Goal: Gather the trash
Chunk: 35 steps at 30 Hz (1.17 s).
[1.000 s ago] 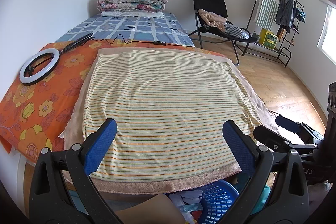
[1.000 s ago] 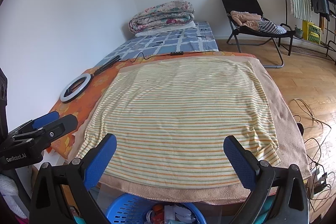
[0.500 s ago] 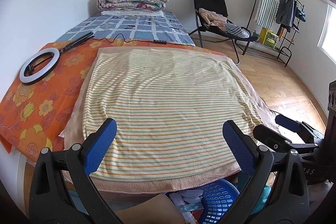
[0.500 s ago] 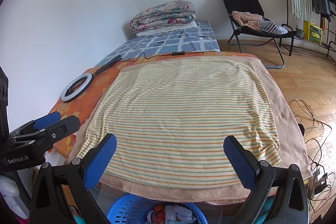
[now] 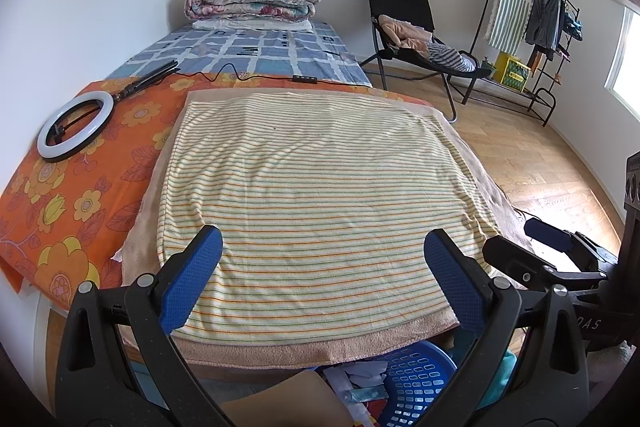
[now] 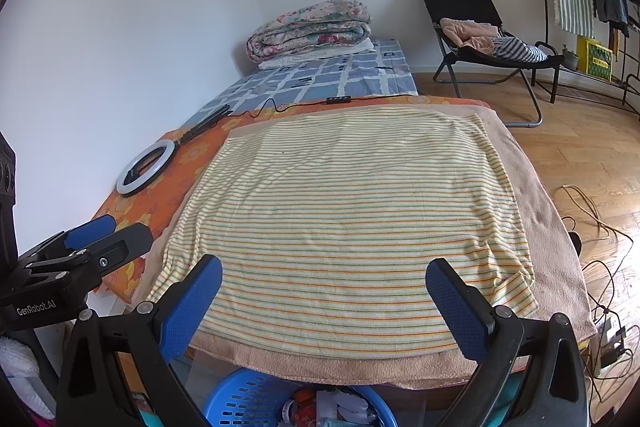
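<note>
Hardly anything has shifted since the earlier frames: both grippers hover where they were at the near edge of the bed, with only a slight drift in the right wrist view. From my seat I see the left gripper (image 5: 322, 281) with its jaws spread wide and nothing between them, and the right gripper (image 6: 324, 285) likewise wide apart and empty; each one shows at the side of the other's view. Ahead of both lies a striped towel (image 5: 316, 195) spread flat over a peach blanket (image 6: 556, 239) on the bed, with an orange flowered sheet (image 5: 72, 187) to its left carrying a ring light (image 5: 76, 125). The trash (image 6: 336, 407) sits in a blue basket (image 6: 244, 401) on the floor just below the bed's near edge, under the grippers; in the left wrist view the same basket (image 5: 416, 379) shows beside a piece of cardboard (image 5: 288, 403). A black chair (image 6: 480, 27) with clothes stands well apart near the far wall.
</note>
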Motion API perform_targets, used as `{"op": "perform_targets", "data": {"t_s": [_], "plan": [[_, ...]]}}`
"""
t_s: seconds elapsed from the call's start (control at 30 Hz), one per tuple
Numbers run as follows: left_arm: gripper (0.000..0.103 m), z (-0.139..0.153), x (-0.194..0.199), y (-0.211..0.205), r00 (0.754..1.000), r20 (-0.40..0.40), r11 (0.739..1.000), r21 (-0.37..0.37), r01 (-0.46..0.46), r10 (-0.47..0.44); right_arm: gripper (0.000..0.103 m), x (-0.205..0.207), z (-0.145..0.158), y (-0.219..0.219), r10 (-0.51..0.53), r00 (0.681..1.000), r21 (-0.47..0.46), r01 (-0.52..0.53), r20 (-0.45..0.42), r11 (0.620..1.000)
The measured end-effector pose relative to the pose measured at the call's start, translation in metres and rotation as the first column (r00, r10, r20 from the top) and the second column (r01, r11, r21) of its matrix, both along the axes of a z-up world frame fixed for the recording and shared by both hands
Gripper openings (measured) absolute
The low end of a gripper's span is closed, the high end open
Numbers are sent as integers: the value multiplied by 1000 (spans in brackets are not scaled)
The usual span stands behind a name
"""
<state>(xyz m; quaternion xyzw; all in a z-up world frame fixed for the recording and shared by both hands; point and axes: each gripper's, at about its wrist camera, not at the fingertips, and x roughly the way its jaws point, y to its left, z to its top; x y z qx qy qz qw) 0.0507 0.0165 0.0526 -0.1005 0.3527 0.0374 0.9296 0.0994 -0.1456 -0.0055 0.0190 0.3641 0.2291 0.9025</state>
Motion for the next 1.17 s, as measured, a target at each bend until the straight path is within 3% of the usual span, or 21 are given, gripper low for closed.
{"op": "perform_targets", "data": {"t_s": [1.17], "plan": [[102, -9, -8, 2, 1000, -4, 1000, 1, -5, 5, 103, 2, -9, -5, -11, 999, 44, 13, -43, 999]]}}
